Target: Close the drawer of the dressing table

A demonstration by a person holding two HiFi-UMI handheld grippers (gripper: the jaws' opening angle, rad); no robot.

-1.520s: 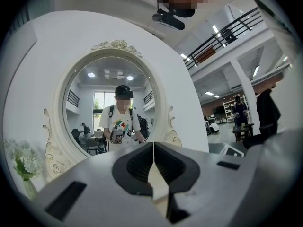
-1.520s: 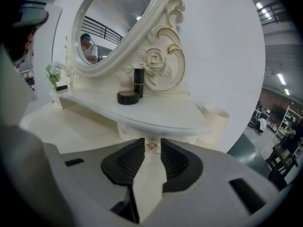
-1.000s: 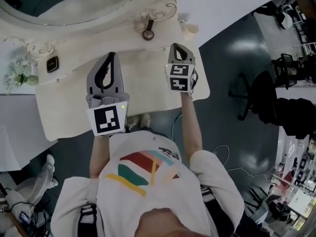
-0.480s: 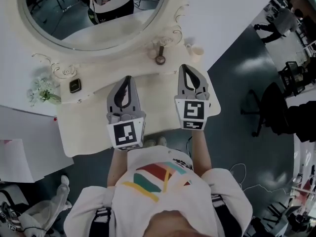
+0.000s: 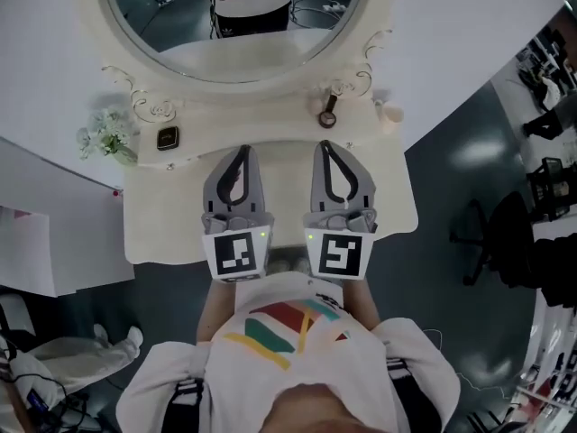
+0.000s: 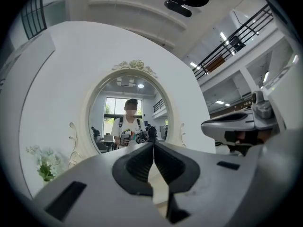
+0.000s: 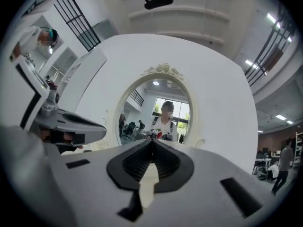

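Hovering side by side over the table, the left gripper and the right gripper both aim at the mirror in the head view. They touch neither the top nor each other. No drawer juts out past the table's near edge. The strip just under that edge is covered by the marker cubes and the person's chest, so I judge the drawer pushed home but cannot confirm it. Holding both tools level and clear of the top reads as a rest pose, not a push. Flowers and a small dark thing sit well off to the left, out of the way.

The left gripper view settles what the head view leaves vague: its jaws are pressed together with nothing between them. A closed tip would make a blunt end for shoving a drawer front (my guess at the reason). This view also shows the right gripper close beside it, and the person's reflection in the mirror.

The right gripper view shows that pair pressed together too, and empty. It shows a balcony railing, ceiling lights and a far room, but no drawer.
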